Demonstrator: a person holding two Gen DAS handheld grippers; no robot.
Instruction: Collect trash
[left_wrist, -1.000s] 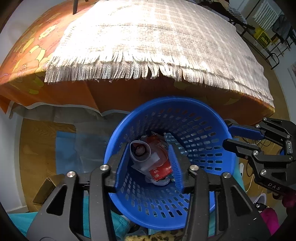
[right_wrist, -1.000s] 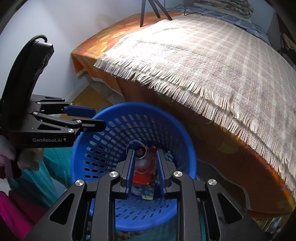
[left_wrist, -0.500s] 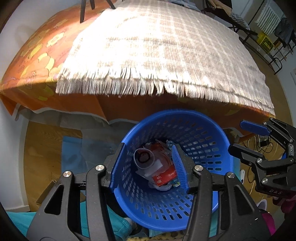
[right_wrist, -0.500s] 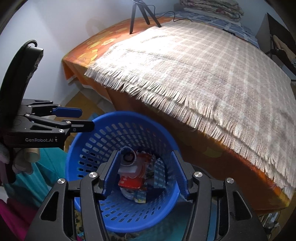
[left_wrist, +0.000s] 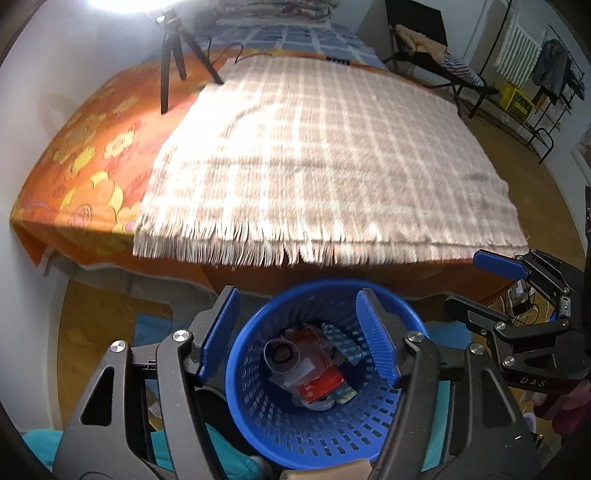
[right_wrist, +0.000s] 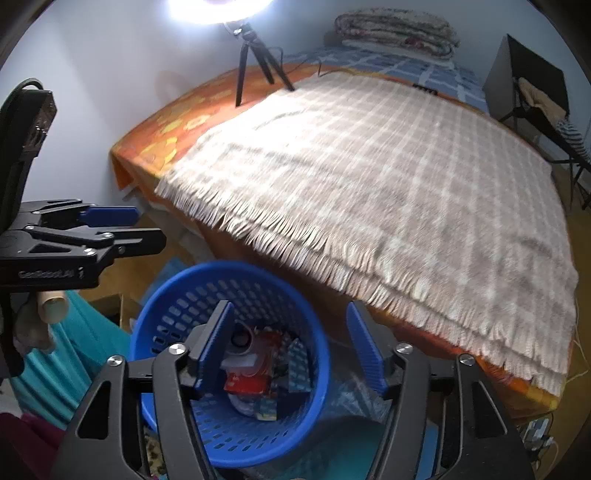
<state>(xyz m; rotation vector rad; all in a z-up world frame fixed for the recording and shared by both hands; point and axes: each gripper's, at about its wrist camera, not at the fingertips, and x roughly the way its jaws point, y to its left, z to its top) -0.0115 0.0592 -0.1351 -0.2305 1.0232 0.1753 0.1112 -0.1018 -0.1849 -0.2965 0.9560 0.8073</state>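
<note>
At the bottom of the round blue perforated plastic basket (left_wrist: 325, 424) lay the collected trash (left_wrist: 314, 373): a grey tube-shaped piece with a dark open end, a red wrapper with white print, white scraps, and blue-and-white patterned packets, all heaped together. The basket stood on the floor just beside the foot of the bed, with teal fabric and a clear plastic sheet around its base.

Above it, the left gripper (left_wrist: 299, 336) had just been opening its blue-padded jaws, which stood wide apart with nothing between them, clear of the basket's rim. The right gripper (right_wrist: 290, 345) had likewise just been spreading its jaws and held nothing.

Beyond the basket, a beige checked blanket with a fringed edge (left_wrist: 332, 173) covered most of the bed, over an orange sheet with yellow flower shapes (left_wrist: 85, 166). A black tripod (right_wrist: 255, 59) stood on the sheet under a bright lamp. Folded bedding lay at the far end, and a wooden floor showed at the sides.
</note>
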